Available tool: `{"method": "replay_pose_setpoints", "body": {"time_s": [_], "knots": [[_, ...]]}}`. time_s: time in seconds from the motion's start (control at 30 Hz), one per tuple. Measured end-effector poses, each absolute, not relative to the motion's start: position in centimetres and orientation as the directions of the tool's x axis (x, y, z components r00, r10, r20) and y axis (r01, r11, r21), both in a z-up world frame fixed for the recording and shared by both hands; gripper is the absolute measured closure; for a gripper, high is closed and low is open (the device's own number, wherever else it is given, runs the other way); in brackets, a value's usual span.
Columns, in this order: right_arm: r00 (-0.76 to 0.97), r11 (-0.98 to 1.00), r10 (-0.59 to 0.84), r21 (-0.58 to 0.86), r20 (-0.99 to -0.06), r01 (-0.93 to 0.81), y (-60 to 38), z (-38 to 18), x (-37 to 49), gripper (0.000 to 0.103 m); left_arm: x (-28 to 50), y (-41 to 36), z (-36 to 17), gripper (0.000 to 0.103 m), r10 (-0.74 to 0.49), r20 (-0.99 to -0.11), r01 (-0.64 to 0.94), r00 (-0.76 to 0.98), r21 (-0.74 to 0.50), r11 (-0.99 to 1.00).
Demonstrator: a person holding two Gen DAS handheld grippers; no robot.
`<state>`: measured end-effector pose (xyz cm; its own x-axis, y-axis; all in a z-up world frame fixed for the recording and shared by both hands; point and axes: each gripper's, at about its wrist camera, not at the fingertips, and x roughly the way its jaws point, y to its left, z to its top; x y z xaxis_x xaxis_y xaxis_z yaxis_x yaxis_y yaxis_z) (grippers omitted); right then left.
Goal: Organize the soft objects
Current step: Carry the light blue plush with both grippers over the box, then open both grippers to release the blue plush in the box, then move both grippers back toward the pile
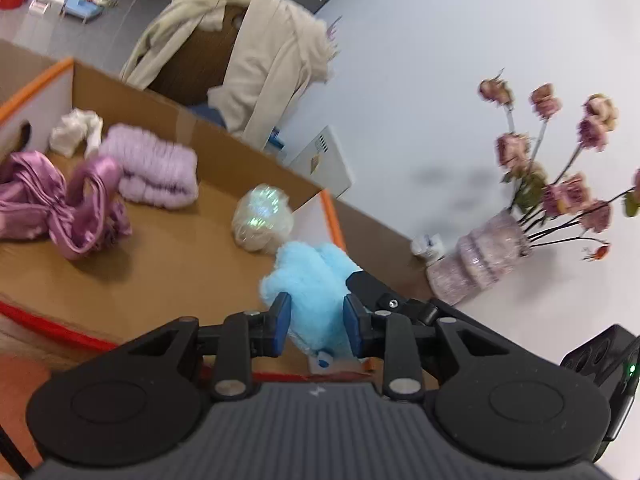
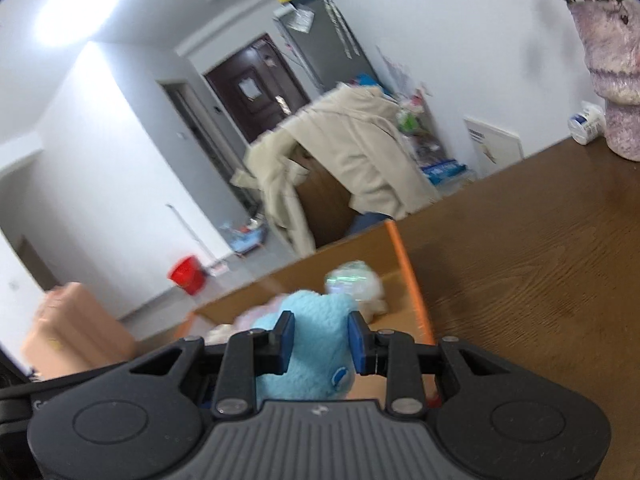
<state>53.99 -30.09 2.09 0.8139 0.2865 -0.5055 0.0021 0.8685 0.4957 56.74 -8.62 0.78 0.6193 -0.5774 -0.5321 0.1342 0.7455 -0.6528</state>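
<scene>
Left gripper: lower middle of the left wrist view, its blue pads pinching a light blue plush toy from both sides
Right gripper: lower middle of the right wrist view, blue pads pressed into the same plush toy; one of its black fingers also shows in the left view, touching the toy's right side
Light blue plush toy: held between the two grippers above the near right corner of the cardboard box; a white-and-blue patch on it may be an eye, though blur leaves that unsure
Cardboard box: open, orange-edged, fills the left half of the left view and stands on a brown wooden table
Purple satin cloth: crumpled at the left of the box floor
Lilac fluffy bundle: folded, just right of the satin cloth and against the box's back wall
White cloth: bunched in the far left corner of the box
Iridescent wrapped ball: on the box floor near the right wall, just above the plush toy in the frame
Vase of dried pink roses: on the table at right, well apart from the box, with a small white jar beside it
Beige coat: draped over a chair behind the box, upper middle
</scene>
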Motion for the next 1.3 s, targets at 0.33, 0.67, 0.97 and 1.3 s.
{"method": "replay_pose_setpoints", "body": {"time_s": [0.33,0.67,0.97,1.3], "knots": [[0.796,0.928,0.184,0.368,-0.577,0.052,-28.8,-1.2,55.8,0.073,57.5,-8.6,-1.4,0.073,-0.581,-0.556,0.157,0.595,-0.628,0.762],[0.839,0.945,0.162,0.327,-0.519,0.02,-29.5,2.7,51.6,0.05,52.0,-5.6,3.2,0.038,-0.409,-0.584,0.17,0.702,-0.419,0.892],[0.864,0.952,0.208,0.299,-0.458,-0.071,-30.0,6.3,42.8,0.026,42.1,-3.9,6.9,0.012,-0.239,-0.515,0.185,0.823,-0.155,0.97],[0.892,0.96,0.243,0.227,-0.381,-0.164,-28.4,5.6,29.8,0.015,27.9,-2.9,7.8,0.0,-0.175,-0.378,0.179,0.909,-0.025,0.984]]}}
